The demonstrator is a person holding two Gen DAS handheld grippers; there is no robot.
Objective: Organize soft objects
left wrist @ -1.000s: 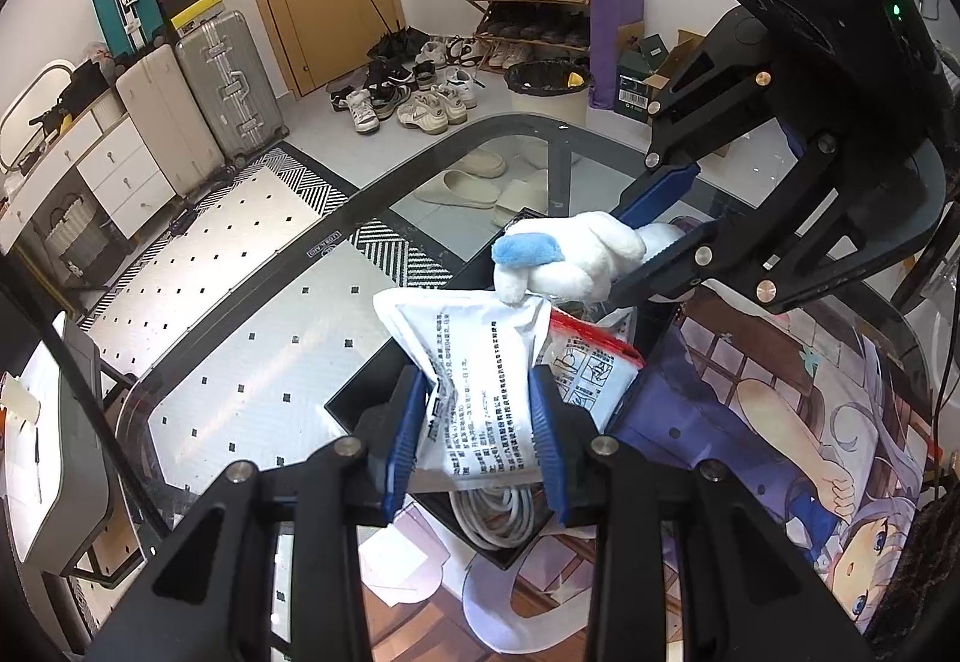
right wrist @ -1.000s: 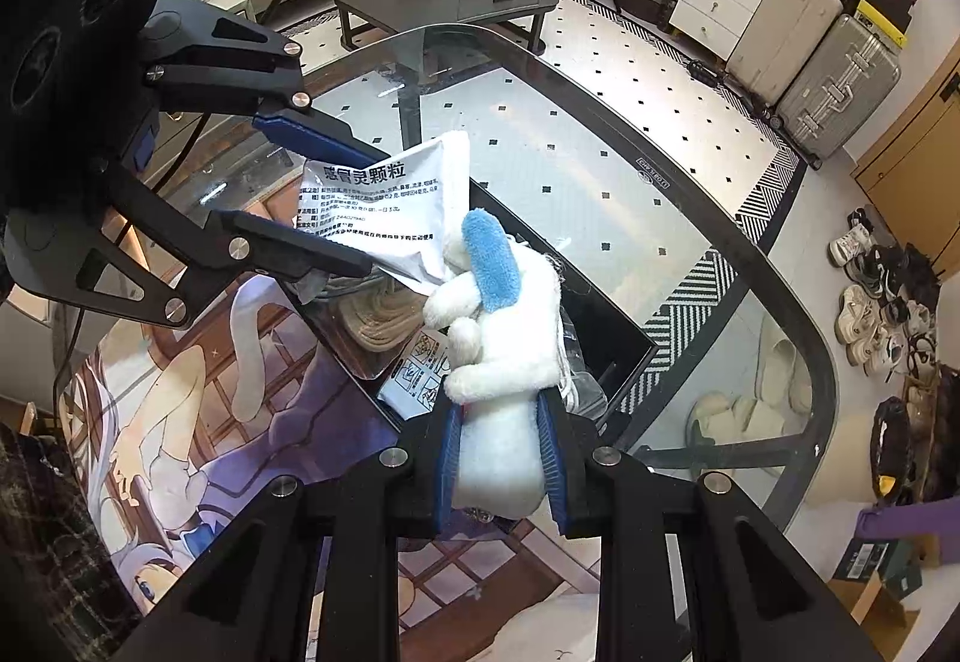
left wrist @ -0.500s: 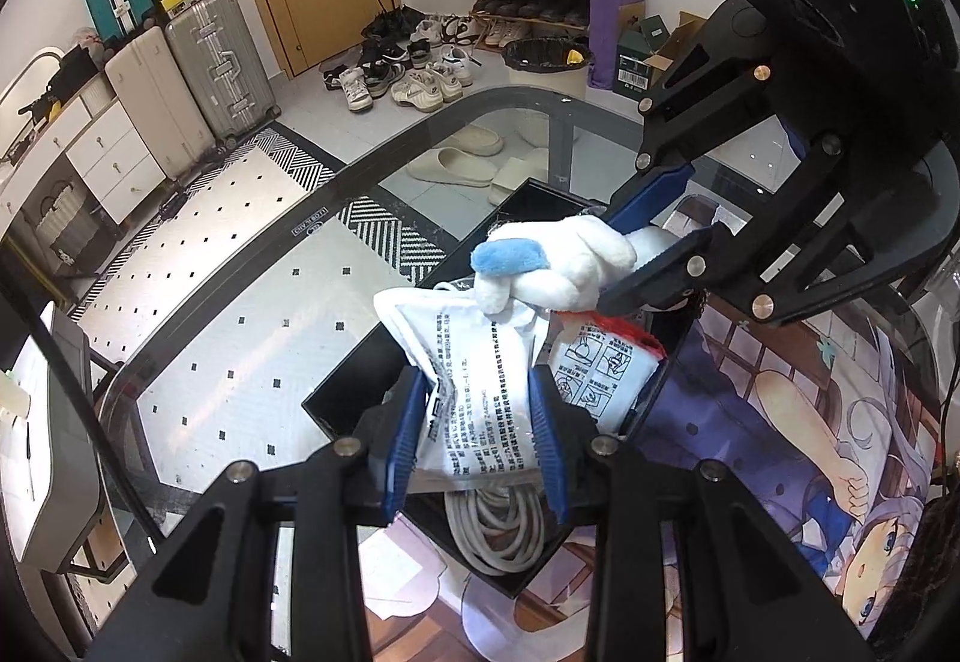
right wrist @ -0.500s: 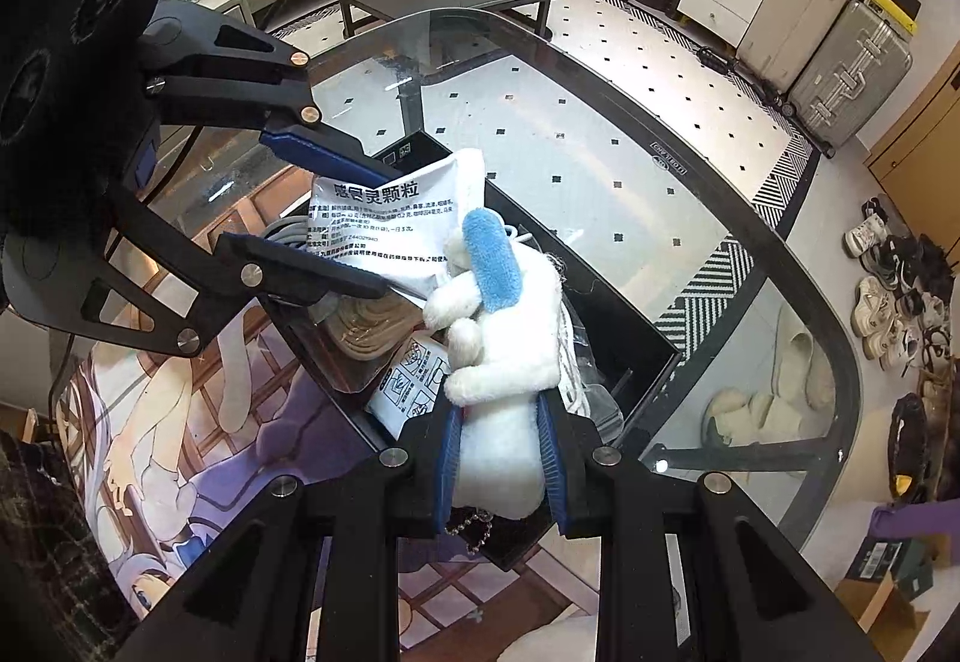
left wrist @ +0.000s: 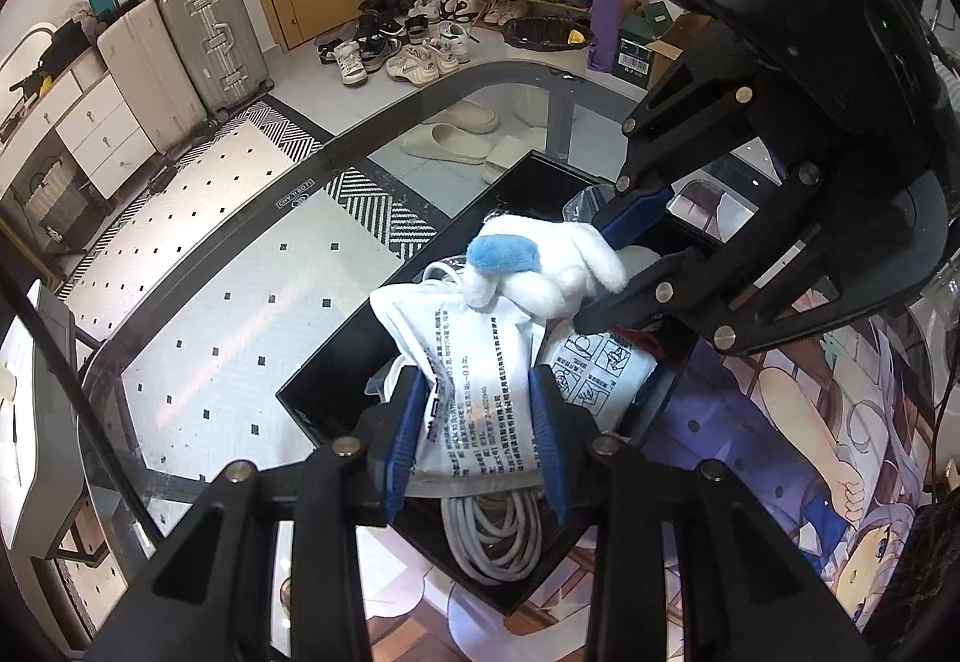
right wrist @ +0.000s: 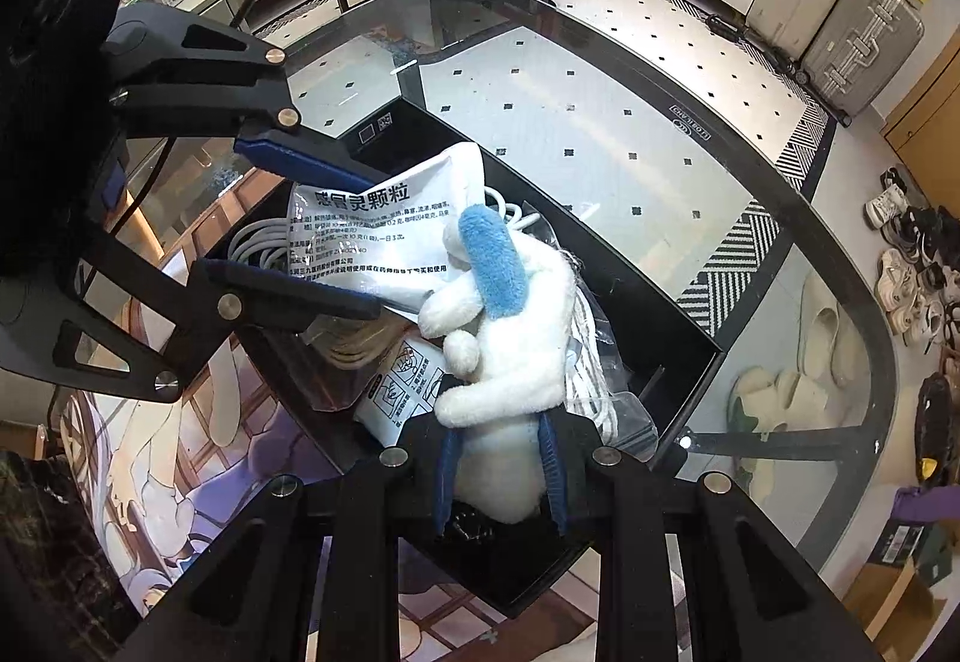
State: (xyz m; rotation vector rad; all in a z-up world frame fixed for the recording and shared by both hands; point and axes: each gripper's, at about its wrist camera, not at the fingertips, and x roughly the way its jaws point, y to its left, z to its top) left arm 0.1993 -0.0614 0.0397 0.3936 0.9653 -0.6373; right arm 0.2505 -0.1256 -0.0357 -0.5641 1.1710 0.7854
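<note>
My left gripper (left wrist: 477,437) is shut on a white printed pouch (left wrist: 474,362) and holds it over a black box (left wrist: 324,392). The pouch also shows in the right wrist view (right wrist: 372,236), between the left gripper's fingers (right wrist: 300,161). My right gripper (right wrist: 501,473) is shut on a white plush toy with a blue ear (right wrist: 510,338) and holds it over the same box (right wrist: 678,338). The toy shows in the left wrist view (left wrist: 546,266), touching the pouch's top. A coiled white cable (left wrist: 492,536) and a second printed pouch (left wrist: 594,368) lie in the box.
The box sits on a glass table (left wrist: 240,266) with a dark rim, beside an anime-print mat (left wrist: 798,422). Clear plastic packaging (right wrist: 606,392) lies in the box. Below and around the table are suitcases (left wrist: 210,38), shoes (left wrist: 396,56) and slippers (left wrist: 450,134).
Both grippers, still holding the pouch and the plush toy, have moved over the black box and lower toward it. The toy and pouch stay pressed together.
</note>
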